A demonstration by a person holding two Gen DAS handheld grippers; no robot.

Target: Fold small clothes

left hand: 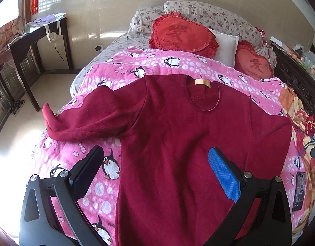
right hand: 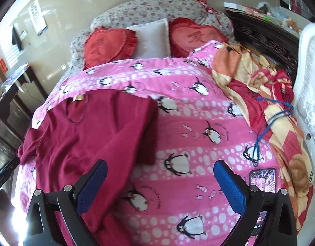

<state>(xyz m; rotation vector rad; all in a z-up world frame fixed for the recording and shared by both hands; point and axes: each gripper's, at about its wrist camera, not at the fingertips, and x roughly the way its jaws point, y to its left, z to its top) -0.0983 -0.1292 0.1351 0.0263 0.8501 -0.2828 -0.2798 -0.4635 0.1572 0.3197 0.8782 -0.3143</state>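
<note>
A dark red fleece sweater [left hand: 178, 135] lies flat on the pink penguin blanket [left hand: 91, 164], neck toward the pillows. Its left sleeve [left hand: 79, 119] stretches out to the left; its right sleeve is folded in over the body, leaving a straight right edge [right hand: 145, 135]. My left gripper [left hand: 155, 164] is open and empty, hovering above the sweater's lower left part. My right gripper [right hand: 160, 178] is open and empty, above the sweater's right edge [right hand: 91, 143] and the blanket beside it.
A phone [right hand: 263, 181] lies on the blanket at the right, next to a blue cord [right hand: 260, 141] and a crumpled orange-red blanket [right hand: 276, 106]. Heart pillows [left hand: 182, 34] sit at the bed head. A dark desk [left hand: 24, 47] stands left of the bed.
</note>
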